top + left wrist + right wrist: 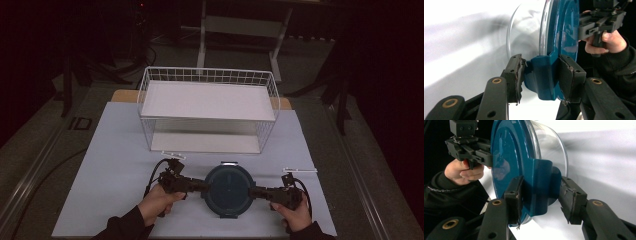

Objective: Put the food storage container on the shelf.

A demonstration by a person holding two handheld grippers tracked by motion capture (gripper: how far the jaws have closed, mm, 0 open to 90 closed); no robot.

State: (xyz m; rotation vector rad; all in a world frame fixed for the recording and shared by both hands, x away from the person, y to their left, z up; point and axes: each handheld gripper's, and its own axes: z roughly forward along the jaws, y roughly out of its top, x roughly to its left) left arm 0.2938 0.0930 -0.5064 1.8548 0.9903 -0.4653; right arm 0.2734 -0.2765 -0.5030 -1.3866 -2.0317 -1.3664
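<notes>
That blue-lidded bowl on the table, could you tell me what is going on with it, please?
A person holds a tool in each hand at either side of the round glass bowl, which sits on the white table in front of an empty wire rack. The left tool is clamped on a blue lid latch. The right tool straddles the opposite latch; one pad touches the lid, the other stands just off.

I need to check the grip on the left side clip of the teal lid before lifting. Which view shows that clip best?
The left gripper view: the left clip sits close up between the left gripper pads. The high view shows the lid whole, the clip tiny. The right gripper view shows the opposite clip.
</notes>
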